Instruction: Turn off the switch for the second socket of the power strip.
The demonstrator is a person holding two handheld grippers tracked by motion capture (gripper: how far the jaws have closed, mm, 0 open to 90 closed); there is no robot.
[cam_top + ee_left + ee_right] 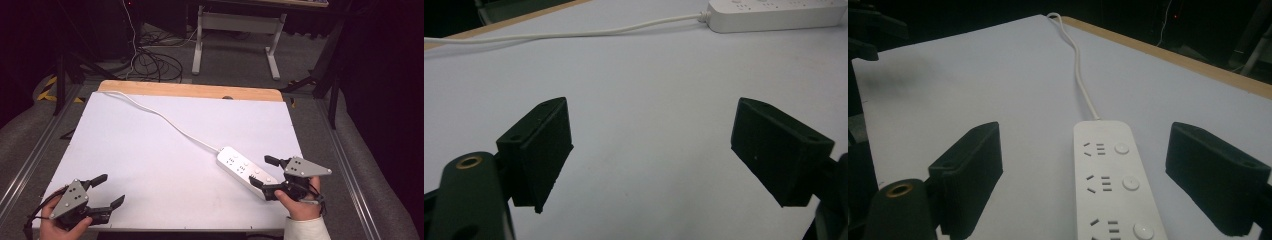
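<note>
A white power strip [246, 171] lies flat on the white table [150, 150] at the right front, its white cord [165, 117] running to the far left corner. My right gripper [261, 172] is open, its jaws either side of the strip's near end without touching it. In the right gripper view the power strip [1113, 180] shows sockets and round buttons between the open jaws of the right gripper [1103, 175]. My left gripper [111, 191] rests open at the front left corner. In the left gripper view the left gripper [651, 155] has bare table between its jaws, with the power strip [774, 12] far ahead.
A bare wooden strip [190, 90] edges the far side of the table. Beyond it stand a desk frame [235, 30] and loose cables [150, 60] on the floor. Metal rails [345, 170] run along both sides of the table.
</note>
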